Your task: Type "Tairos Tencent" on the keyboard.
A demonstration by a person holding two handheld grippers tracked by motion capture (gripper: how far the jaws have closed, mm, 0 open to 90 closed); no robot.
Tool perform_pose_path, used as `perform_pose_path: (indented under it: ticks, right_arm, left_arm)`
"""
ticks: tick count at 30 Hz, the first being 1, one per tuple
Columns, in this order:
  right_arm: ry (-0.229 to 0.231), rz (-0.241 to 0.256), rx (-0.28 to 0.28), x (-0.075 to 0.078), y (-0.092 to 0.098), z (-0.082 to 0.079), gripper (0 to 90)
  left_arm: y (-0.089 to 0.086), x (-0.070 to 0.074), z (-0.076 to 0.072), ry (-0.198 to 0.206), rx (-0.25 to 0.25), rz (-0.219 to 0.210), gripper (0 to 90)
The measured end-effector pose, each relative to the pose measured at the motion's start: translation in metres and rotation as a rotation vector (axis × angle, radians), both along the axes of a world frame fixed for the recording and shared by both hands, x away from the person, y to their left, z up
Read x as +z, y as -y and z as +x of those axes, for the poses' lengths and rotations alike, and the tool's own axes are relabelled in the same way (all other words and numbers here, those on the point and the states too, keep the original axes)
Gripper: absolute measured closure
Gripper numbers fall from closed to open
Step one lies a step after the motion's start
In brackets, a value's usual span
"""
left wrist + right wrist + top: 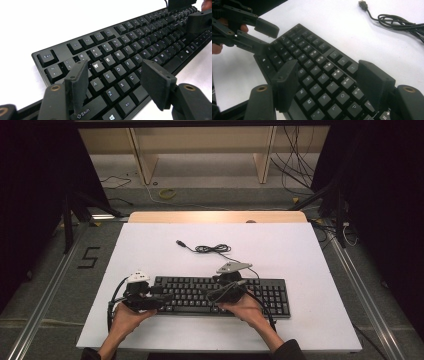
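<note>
Near the counter's front edge, a person's hands come in holding a hand-held gripper each. The left hand-held gripper hovers over the left end of the black keyboard, its jaws spread wide above the letter keys around A, S, Z and X, gripping nothing; whether a jaw tip touches the Shift key I cannot tell. The right hand-held gripper hangs over the middle keys, around J, K and O, its jaws likewise wide apart and empty. The keyboard lies flat along the front half of the counter, parallel to its front edge. Farther back, near the counter's centre, its cable lies loosely coiled, the USB plug resting free.
</note>
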State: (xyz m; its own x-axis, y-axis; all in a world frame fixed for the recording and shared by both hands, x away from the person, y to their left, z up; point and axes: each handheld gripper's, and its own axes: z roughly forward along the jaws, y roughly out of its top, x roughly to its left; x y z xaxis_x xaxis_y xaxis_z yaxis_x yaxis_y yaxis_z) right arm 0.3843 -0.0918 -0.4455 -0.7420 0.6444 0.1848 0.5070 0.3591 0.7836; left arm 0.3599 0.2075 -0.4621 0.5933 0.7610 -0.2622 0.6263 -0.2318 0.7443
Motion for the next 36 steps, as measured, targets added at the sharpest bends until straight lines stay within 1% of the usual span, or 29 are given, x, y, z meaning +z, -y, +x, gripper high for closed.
perform_pose_path:
  ticks: [3,7,14,15,17,19,23,26,28,32,36]
  right_arm:
    - [-0.001,0.000,0.000,0.000,-0.001,0.000,35.0]
    - [0.001,-0.002,0.002,0.000,-0.001,0.000,35.2]
    - [0.001,-0.005,0.003,-0.001,-0.003,0.001,37.0]
    - [-0.001,-0.002,0.003,0.000,-0.004,0.001,37.6]
    - [0.001,-0.001,0.008,0.000,-0.004,0.001,39.2]
    - [0.000,-0.001,0.011,0.000,-0.006,0.001,41.2]
    - [-0.002,-0.001,0.020,0.001,-0.010,0.002,47.2]
    - [-0.002,-0.004,0.028,0.002,-0.014,0.002,53.8]
    - [0.003,-0.008,0.032,0.001,-0.016,0.003,59.0]
    - [-0.005,-0.016,0.037,0.000,-0.023,0.005,68.9]
    - [-0.013,-0.029,0.048,-0.003,-0.032,0.008,76.5]
  left_arm:
    - [-0.002,0.000,-0.001,-0.004,-0.001,-0.001,42.0]
    - [-0.003,0.001,-0.004,-0.009,-0.006,0.007,49.9]
    - [-0.005,0.000,-0.007,-0.014,-0.010,0.026,68.5]
    - [-0.005,0.000,-0.008,-0.016,-0.015,0.040,71.1]
    - [-0.005,0.000,-0.009,-0.014,-0.011,0.046,75.4]
    - [-0.006,-0.001,-0.009,-0.020,-0.016,0.063,79.8]
    - [-0.008,-0.005,-0.008,-0.037,-0.009,0.085,86.1]
    - [-0.009,-0.007,-0.006,-0.045,-0.007,0.092,89.2]
    - [-0.010,-0.008,-0.006,-0.053,-0.004,0.095,89.3]
    - [-0.009,-0.009,-0.005,-0.063,-0.004,0.103,89.3]
    - [-0.010,-0.010,-0.005,-0.072,-0.005,0.112,89.4]
